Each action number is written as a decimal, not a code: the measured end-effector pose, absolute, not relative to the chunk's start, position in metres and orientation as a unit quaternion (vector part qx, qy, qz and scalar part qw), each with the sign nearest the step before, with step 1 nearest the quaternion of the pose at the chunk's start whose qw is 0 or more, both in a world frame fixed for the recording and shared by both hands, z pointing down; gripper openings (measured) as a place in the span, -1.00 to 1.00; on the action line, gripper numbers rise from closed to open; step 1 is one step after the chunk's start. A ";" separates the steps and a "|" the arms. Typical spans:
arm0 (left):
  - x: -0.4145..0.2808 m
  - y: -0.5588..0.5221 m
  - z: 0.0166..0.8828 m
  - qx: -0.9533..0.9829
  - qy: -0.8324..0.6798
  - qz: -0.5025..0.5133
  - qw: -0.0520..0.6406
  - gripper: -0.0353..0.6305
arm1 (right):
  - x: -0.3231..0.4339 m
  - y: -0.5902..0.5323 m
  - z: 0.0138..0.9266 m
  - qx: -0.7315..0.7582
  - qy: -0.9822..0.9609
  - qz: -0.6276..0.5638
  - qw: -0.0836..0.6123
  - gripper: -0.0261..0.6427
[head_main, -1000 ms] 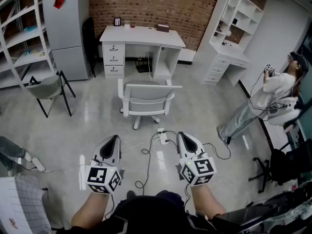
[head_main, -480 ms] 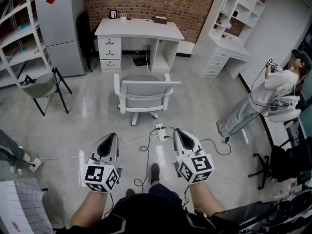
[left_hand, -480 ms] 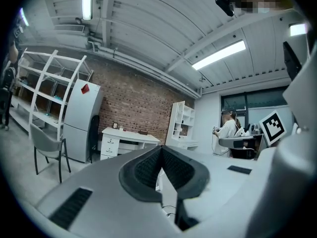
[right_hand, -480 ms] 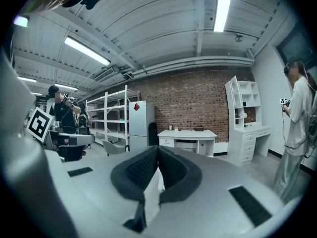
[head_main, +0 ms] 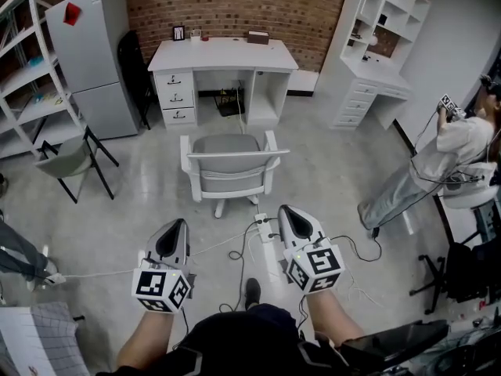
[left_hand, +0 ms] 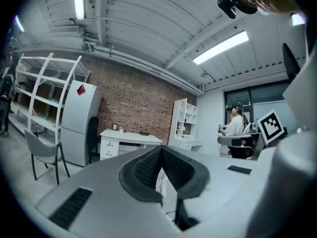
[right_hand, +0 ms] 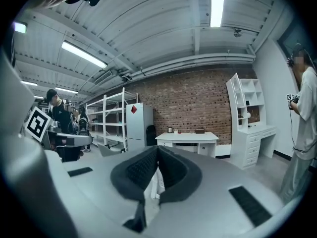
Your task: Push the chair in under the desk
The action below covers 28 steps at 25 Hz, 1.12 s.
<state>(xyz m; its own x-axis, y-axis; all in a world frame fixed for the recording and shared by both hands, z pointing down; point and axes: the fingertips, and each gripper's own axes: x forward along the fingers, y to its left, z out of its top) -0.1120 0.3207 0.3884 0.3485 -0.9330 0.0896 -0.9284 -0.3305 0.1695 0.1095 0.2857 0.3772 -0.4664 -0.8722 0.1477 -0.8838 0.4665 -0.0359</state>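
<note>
Two grippers sit nearest, side by side above the floor. The left gripper (head_main: pixel 178 224) is clenched with nothing in it; the left gripper view shows its two dark pads (left_hand: pixel 148 167) pressed together. The right gripper (head_main: pixel 288 211) is likewise clenched and empty, its jaws meeting in the right gripper view. Between them on the floor lies one white power strip (head_main: pixel 264 224), with black and white cables trailing from it.

Beyond it stands the one chair (head_main: pixel 231 159) of the task: white frame, grey seat, two armrests, its backrest turned toward the person. It faces the desk's knee opening but stands clear of the desk (head_main: pixel 223 53), not under it. One grey folding chair (head_main: pixel 66 157) stands well off to the left.

The single white desk is against the brick wall. It has three drawers (head_main: pixel 177 96) on its left side and three small things along its far edge. One fridge (head_main: pixel 90 53) stands to its left and one white shelf unit (head_main: pixel 376 45) to its right. One person (head_main: pixel 450 147) stands at the far right.
</note>
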 end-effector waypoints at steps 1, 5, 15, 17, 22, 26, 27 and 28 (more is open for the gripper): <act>-0.107 0.314 0.389 0.816 -0.570 -0.010 0.096 -0.87 | 0.114 0.278 0.378 0.513 -0.855 0.055 0.053 -0.90; -0.088 0.289 0.392 0.816 -0.571 0.001 0.094 -0.87 | 0.130 0.249 0.382 0.508 -0.858 0.059 0.050 -0.90; -0.064 0.240 0.392 0.805 -0.585 0.017 0.091 -0.87 | 0.159 0.199 0.385 0.496 -0.864 0.069 0.043 -0.90; -0.057 0.232 0.393 0.803 -0.588 0.021 0.092 -0.87 | 0.168 0.192 0.388 0.494 -0.865 0.072 0.045 -0.90; -0.035 0.211 0.396 0.803 -0.589 0.034 0.090 -0.87 | 0.192 0.173 0.395 0.490 -0.866 0.083 0.046 -0.90; -0.022 0.200 0.399 0.797 -0.595 0.048 0.089 -0.87 | 0.208 0.161 0.399 0.482 -0.871 0.086 0.048 -0.90; -0.018 0.198 0.399 0.796 -0.597 0.051 0.088 -0.87 | 0.212 0.158 0.399 0.480 -0.872 0.085 0.049 -0.90; -0.015 0.195 0.400 0.795 -0.598 0.055 0.086 -0.87 | 0.216 0.155 0.400 0.479 -0.873 0.083 0.049 -0.90</act>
<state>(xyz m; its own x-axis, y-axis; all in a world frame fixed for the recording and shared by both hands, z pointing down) -0.0153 0.1950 0.3997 0.2785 -0.9416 0.1891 -0.9603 -0.2698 0.0709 0.2163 0.1547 0.4001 -0.5363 -0.8276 0.1656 -0.8440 0.5275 -0.0970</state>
